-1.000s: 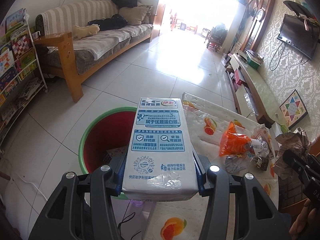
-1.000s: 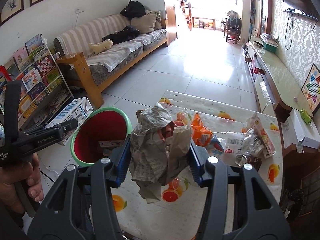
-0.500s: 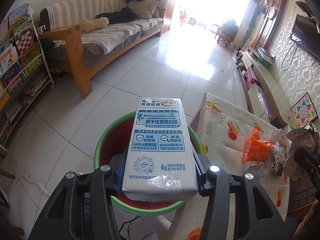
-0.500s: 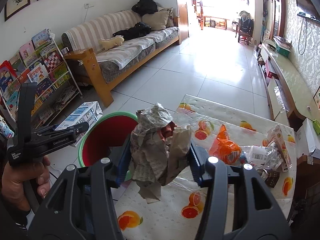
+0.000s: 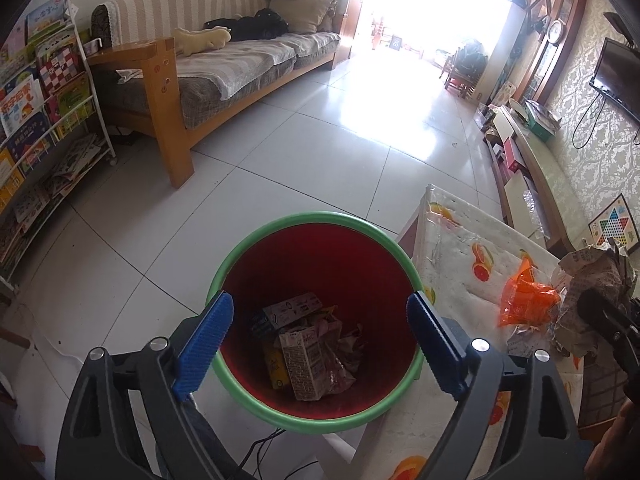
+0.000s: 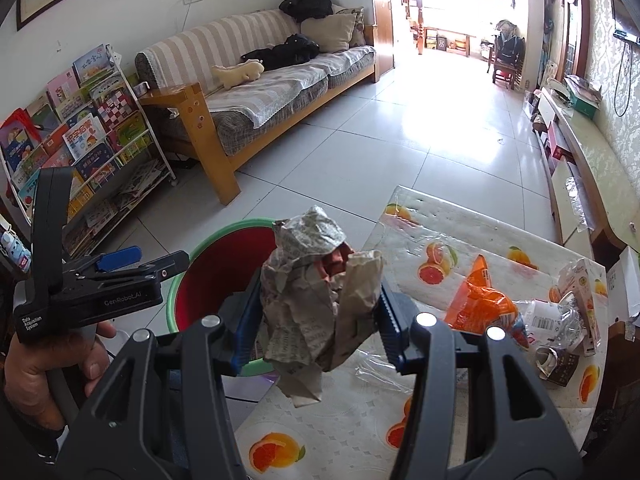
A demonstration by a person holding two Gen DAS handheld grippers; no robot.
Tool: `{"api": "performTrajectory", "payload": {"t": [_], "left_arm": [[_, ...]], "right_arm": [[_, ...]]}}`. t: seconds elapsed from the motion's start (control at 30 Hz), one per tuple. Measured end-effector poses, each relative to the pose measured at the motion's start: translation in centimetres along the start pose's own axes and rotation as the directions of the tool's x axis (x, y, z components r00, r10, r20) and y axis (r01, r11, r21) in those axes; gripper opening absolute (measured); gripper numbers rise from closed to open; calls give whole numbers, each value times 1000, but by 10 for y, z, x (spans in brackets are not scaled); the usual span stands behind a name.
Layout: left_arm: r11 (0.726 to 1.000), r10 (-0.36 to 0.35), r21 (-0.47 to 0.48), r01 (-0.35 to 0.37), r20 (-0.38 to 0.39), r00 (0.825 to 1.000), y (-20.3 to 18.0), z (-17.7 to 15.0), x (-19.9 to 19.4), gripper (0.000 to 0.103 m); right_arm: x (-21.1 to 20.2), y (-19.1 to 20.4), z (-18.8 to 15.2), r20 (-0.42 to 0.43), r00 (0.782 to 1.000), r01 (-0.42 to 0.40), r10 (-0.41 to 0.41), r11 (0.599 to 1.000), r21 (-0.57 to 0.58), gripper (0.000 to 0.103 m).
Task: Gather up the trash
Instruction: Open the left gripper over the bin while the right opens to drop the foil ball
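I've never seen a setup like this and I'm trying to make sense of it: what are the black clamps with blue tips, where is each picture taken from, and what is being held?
They are hand-held grippers, one in each of a person's hands, with a wide-angle camera on each looking out along its two fingers.

The left view looks down over the left gripper. Its blue jaws stand wide apart with nothing between them, above a red bin with a green rim that has cartons and wrappers at the bottom.

The right view shows the right gripper clamped on a crumpled paper wad, beside the bin. To its right is a table with a fruit-print cover holding an orange wrapper and other packaging.
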State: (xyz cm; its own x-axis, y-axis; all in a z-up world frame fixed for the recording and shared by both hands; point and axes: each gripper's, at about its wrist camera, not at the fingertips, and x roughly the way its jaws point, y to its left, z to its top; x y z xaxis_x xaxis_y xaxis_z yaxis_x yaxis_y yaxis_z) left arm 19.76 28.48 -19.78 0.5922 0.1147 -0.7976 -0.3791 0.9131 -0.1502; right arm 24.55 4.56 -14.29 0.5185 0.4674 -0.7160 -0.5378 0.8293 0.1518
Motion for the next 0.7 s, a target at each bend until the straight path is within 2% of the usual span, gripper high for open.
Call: {"api": "performTrajectory", "payload": {"t": [0.1,0.17,0.27,0.7], "left_arm": [[1000,9,-13,-9,5,1000,9,0,-5,87],[999,23,-25,-23,17,1000,16,0,-11,93],[998,36,-50,-34,32,999,30,-1,-18,95],[987,78,-145,-68,68,995,80,-5,-32,95]], "right_arm": [[5,9,2,-4,1000,-13,13,1000,-13,50],[9,14,4,-8,1000,-25,24,999,-21,50],[18,27,7,-17,999,-47,46,998,-36,50],[61,91,22,-56,990,-133,127,982,-137,50]]}}
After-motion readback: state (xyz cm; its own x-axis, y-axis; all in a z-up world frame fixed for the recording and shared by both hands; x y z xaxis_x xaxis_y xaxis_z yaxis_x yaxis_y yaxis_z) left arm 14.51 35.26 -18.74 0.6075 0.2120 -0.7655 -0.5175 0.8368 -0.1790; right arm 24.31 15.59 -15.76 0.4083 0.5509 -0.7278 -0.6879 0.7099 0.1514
